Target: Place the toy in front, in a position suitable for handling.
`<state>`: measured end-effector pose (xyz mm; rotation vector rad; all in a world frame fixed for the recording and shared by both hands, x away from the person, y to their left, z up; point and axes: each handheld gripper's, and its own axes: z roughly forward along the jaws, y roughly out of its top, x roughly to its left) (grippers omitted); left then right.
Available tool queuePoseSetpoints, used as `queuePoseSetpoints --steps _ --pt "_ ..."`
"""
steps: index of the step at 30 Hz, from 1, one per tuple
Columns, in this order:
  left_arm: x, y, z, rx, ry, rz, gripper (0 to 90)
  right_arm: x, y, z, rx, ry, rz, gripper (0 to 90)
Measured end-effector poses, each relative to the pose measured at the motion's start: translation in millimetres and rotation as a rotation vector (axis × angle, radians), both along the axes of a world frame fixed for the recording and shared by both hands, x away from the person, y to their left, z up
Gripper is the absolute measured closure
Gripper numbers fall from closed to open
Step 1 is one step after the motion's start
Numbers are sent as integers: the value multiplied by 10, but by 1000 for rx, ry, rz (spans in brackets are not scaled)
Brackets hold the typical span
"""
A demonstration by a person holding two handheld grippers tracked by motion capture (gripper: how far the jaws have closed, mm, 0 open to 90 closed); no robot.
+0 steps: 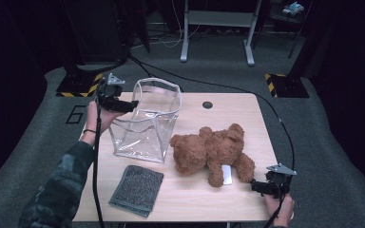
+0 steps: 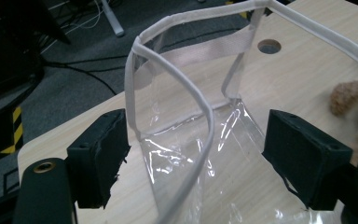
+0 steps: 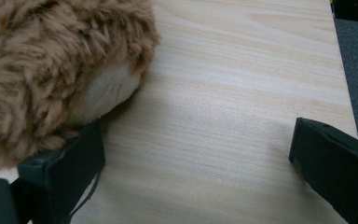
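Observation:
A clear plastic bag (image 1: 147, 121) with white trim stands upright and gaping at the table's left. My left gripper (image 1: 132, 105) hovers at its upper left rim. In the left gripper view the bag's white rim (image 2: 168, 70) runs between the jaws of the gripper (image 2: 196, 158), which stand wide apart; the rim lies close to the left pad (image 2: 107, 149) without being pinched. A brown teddy bear (image 1: 214, 149) lies in the middle right. My right gripper (image 1: 255, 185) rests low by the bear's foot, open, its left pad (image 3: 74, 158) against the fur (image 3: 51, 70).
A folded grey cloth (image 1: 137, 190) lies near the front edge, left of centre. A round cable hole (image 1: 207, 104) sits at the back of the wooden table (image 1: 228, 114). Cables trail from both grippers. Grey carpet and dark stands surround the table.

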<state>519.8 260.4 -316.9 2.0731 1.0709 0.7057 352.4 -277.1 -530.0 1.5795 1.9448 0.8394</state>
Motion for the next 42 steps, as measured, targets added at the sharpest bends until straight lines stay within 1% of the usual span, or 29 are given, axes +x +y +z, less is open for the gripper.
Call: queuePoseSetpoints --steps 1,2,3,4,5,6,7,8,9,10,11,12,13,14,15,17,19,20,23,25,27,28,29,34,35,37,39,40,42 --pt "53 -40 -3 12 10 0 237 0 0 0 0 0 0 26" --pt "156 -115 -29 23 31 10 245 0 1 0 0 0 0 26" --pt "204 -148 -45 38 40 14 257 0 0 0 0 0 0 26" --pt "204 -148 -45 38 40 14 266 1 0 0 0 0 0 26" --pt "292 -206 -87 46 58 33 274 1 0 0 0 0 0 26" --pt "329 -231 -107 63 66 44 295 1 0 0 1 0 0 27" --pt "329 -231 -107 63 66 44 333 1 0 0 1 0 0 27" --pt "400 -259 -145 85 76 56 358 1 -1 0 0 0 0 28" --pt "400 -259 -145 85 76 56 378 1 -1 0 0 0 0 28" --pt "482 -280 -187 119 108 76 413 0 -2 0 -1 -1 0 29" --pt "482 -280 -187 119 108 76 425 0 -2 0 -1 -1 0 29" --pt "529 -279 -202 106 127 60 458 -1 0 2 1 0 -3 29" --pt "529 -279 -202 106 127 60 529 -1 0 2 1 0 -3 29" --pt "546 -301 -204 112 141 43 590 2 -1 2 1 0 0 31" --pt "546 -301 -204 112 141 43 657 2 -1 2 1 0 0 31" --pt "547 -356 -229 133 154 46 757 1 3 3 3 2 -4 32" --pt "544 -381 -248 153 148 65 823 1 2 3 3 1 -3 33" --pt "544 -381 -248 153 148 65 851 1 2 3 3 1 -3 33" --pt "540 -354 -259 148 132 79 865 1 1 3 2 1 -3 34" --pt "528 -298 -255 166 103 114 870 2 -1 2 1 -1 -1 34" --pt "531 -232 -248 150 101 132 870 3 -2 2 0 -2 0 34" --pt "531 -232 -248 150 101 132 870 3 -2 2 0 -2 0 34" --pt "534 -172 -243 152 93 149 870 3 -1 2 0 -2 0 34" --pt "545 -61 -244 149 87 184 870 2 0 2 0 -2 -1 35" --pt "548 3 -238 159 89 204 870 2 -1 1 0 -2 -1 34" --pt "551 39 -241 155 90 216 871 2 -1 2 0 -2 -1 34" --pt "559 158 -238 162 88 243 870 2 0 2 0 -2 -1 34" --pt "562 188 -244 152 85 258 870 2 0 2 0 -2 -1 34" --pt "564 225 -242 159 86 263 871 2 0 2 0 -2 -1 34"
